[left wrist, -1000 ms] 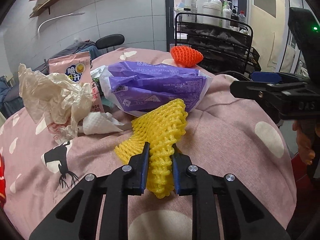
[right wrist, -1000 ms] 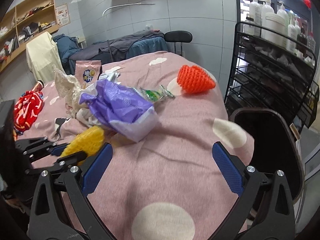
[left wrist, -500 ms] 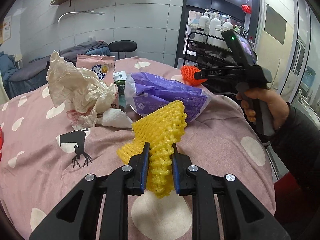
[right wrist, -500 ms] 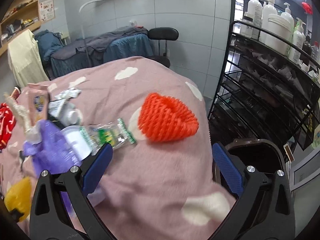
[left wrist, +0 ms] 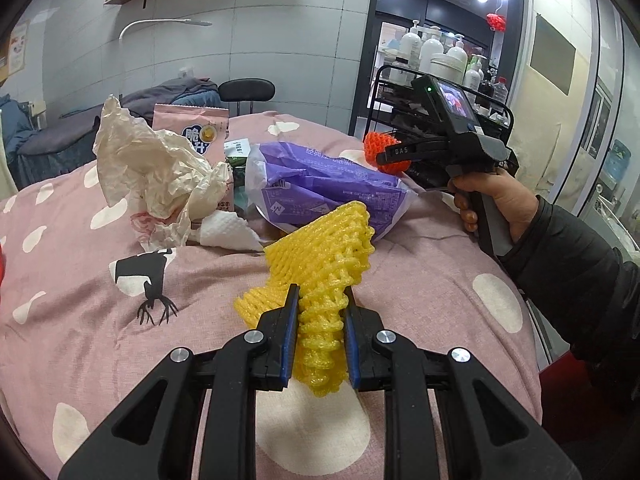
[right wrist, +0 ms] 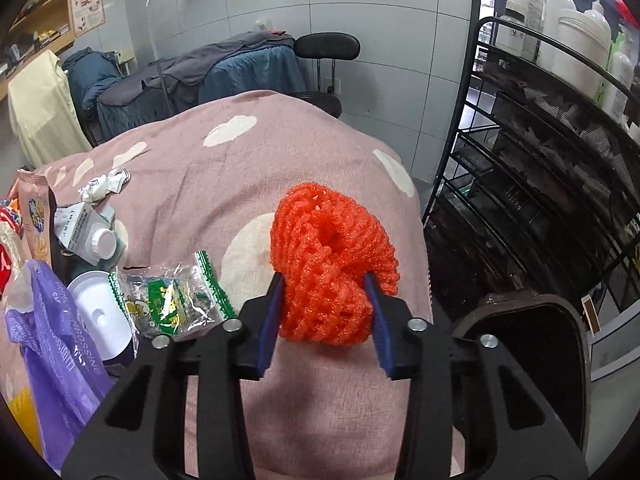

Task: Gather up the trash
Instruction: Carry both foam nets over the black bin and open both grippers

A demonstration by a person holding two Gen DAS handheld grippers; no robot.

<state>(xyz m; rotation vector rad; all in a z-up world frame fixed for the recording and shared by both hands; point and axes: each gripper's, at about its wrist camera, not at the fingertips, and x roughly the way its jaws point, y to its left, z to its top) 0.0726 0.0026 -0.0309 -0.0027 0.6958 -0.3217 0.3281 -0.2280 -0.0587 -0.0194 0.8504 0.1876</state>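
Observation:
My left gripper (left wrist: 319,300) is shut on a yellow foam fruit net (left wrist: 324,256) and holds it just above the pink spotted bedspread (left wrist: 80,280). My right gripper (right wrist: 326,288) is shut on an orange foam fruit net (right wrist: 332,256) near the bed's far right edge; the net also shows in the left wrist view (left wrist: 380,152), beside the right gripper's body. A purple plastic bag (left wrist: 320,188), crumpled cream paper (left wrist: 156,168), a white tissue (left wrist: 228,230) and a pink snack bag (left wrist: 200,132) lie behind the yellow net.
A green candy wrapper (right wrist: 172,304), a white lid (right wrist: 100,316), a small milk carton (right wrist: 88,232) and a crumpled wrapper (right wrist: 106,184) lie left of the orange net. A black bin (right wrist: 528,344) stands beside the bed under a black wire rack (right wrist: 540,152) of bottles.
My right gripper moved forward to the orange net and closed on it. My left gripper stays shut on the yellow net and has shifted a little.

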